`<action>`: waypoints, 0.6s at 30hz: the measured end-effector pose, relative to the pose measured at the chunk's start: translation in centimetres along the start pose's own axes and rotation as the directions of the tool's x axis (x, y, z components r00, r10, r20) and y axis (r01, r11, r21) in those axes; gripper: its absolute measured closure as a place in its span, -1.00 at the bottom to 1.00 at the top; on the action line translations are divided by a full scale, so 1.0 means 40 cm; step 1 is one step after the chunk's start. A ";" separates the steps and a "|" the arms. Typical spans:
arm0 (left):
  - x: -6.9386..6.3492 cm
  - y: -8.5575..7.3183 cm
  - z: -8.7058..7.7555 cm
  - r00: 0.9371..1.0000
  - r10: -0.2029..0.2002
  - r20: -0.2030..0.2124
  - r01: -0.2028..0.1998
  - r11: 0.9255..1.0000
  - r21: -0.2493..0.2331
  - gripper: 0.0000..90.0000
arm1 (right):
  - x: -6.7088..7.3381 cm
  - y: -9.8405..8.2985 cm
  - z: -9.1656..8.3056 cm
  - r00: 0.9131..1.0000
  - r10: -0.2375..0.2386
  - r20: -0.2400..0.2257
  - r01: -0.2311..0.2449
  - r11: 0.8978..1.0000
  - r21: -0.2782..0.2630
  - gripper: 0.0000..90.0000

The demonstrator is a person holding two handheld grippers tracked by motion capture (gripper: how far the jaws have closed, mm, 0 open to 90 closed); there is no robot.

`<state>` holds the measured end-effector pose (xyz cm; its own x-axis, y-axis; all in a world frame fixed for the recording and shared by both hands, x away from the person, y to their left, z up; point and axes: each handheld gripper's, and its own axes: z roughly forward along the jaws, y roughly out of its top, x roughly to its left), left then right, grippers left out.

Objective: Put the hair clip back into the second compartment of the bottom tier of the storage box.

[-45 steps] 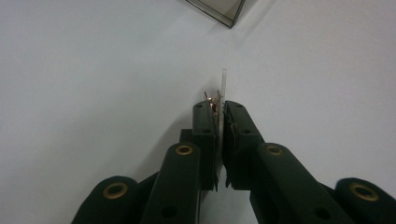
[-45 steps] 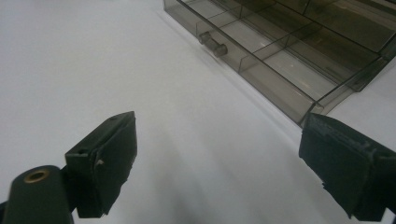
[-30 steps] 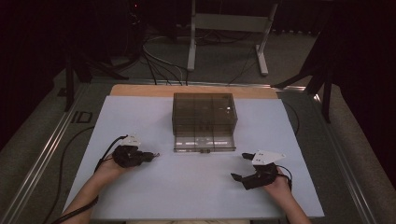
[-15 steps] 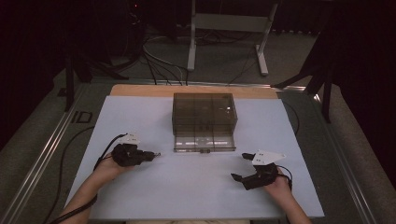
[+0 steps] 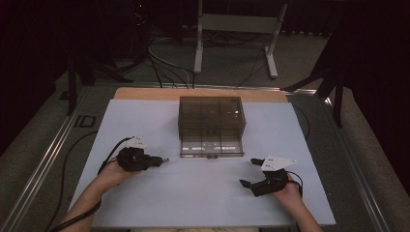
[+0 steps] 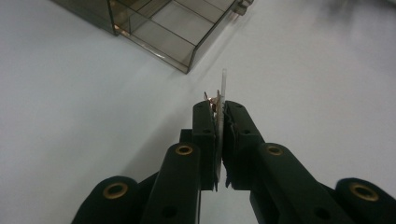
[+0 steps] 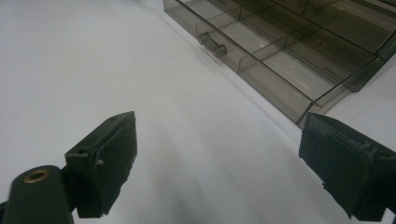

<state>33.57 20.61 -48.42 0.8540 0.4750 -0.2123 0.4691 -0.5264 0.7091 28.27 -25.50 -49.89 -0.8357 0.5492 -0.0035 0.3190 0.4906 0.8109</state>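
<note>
A smoky clear box (image 5: 212, 118) sits mid-tabletop toward the far edge, its drawer (image 5: 211, 147) pulled out, the visible compartments bare. The left gripper (image 5: 155, 161) clamps a thin card (image 6: 219, 122) near the drawer's left corner. The right gripper (image 5: 250, 172) gapes wide near the front edge.
</note>
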 end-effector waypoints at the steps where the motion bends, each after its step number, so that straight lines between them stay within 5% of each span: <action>1: -0.001 0.002 0.000 1.000 0.001 -0.001 -0.001 1.000 0.000 0.87 | 0.000 0.000 0.000 1.000 0.001 -0.001 -0.001 1.000 -0.001 -0.75; 18: -0.012 0.032 0.002 0.999 0.008 0.048 -0.008 1.000 -0.002 0.87 | 0.000 0.000 -0.001 1.000 0.000 -0.001 0.000 1.000 -0.001 -0.75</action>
<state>33.79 19.64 -47.45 0.8677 0.4362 -0.2385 0.4617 -0.5292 0.7119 28.28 -25.52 -49.87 -0.8363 0.5482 -0.0030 0.3185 0.4904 0.8112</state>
